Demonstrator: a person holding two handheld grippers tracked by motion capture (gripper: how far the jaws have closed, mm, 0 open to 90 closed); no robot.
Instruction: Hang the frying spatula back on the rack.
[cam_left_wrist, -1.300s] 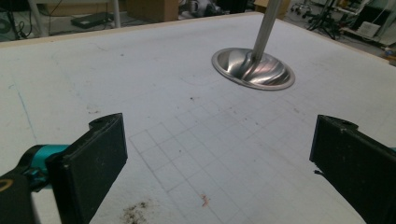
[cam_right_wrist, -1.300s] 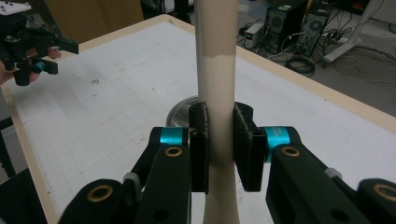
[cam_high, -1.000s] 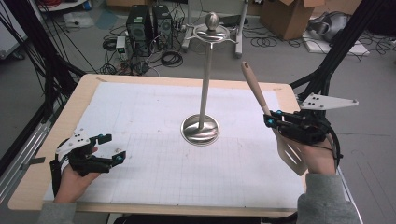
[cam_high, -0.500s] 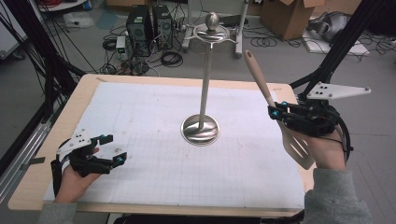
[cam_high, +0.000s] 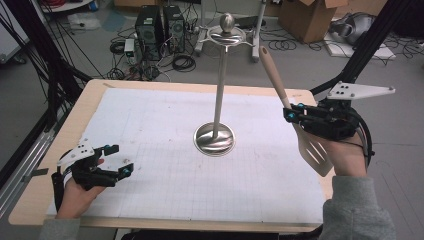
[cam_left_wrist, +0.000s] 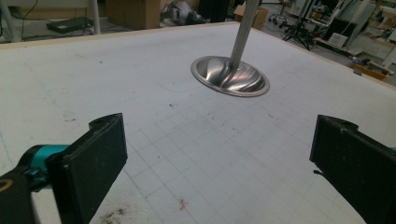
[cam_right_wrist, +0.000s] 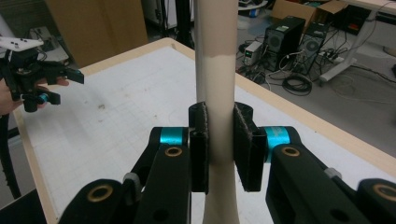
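A cream slotted spatula (cam_high: 312, 150) with a wooden handle (cam_high: 273, 75) is clamped in my right gripper (cam_high: 292, 112) above the table's right side. The handle tilts up and leftward, and the blade hangs down by the hand. In the right gripper view both pads press the spatula's neck (cam_right_wrist: 219, 130) at my right gripper (cam_right_wrist: 219, 147). A tall metal stand (cam_high: 218, 100) with a round base (cam_high: 214, 140) rises at the table's middle. My left gripper (cam_high: 116, 159) rests low at the front left, open and holding nothing; its jaws stand wide in the left gripper view (cam_left_wrist: 217, 163), aimed toward the stand base (cam_left_wrist: 229, 77).
White gridded paper (cam_high: 165, 165) covers the wooden table (cam_high: 30, 200). Beyond the far edge the floor holds computer towers (cam_high: 160, 25), cables and cardboard boxes (cam_high: 305, 17). Black frame poles (cam_high: 30, 60) stand at the left and right.
My right gripper has lifted the spatula a little higher, moving slightly right. My left gripper has stayed where it was.
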